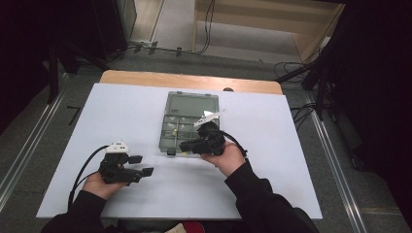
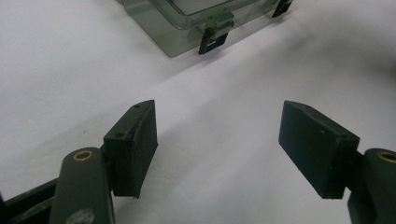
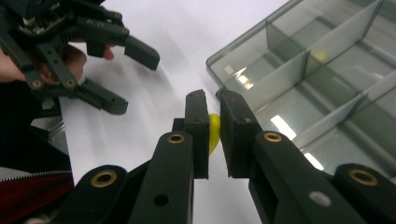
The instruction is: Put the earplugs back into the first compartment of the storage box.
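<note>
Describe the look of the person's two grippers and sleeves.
Both grippers, left and right, are black two-jaw tools with flat rectangular pads and brass-coloured pivot rings. Each carries a pale three-cornered plate on top and trails a black cable. The sleeves are black.

A clear compartment box (image 1: 190,121) lies open near the middle of the white table (image 1: 121,121), lid folded back toward the far edge. The right gripper (image 1: 187,145) reaches across the box's near edge, while the left gripper (image 1: 143,165) rests well apart, jaws spread, pointing right.
</note>
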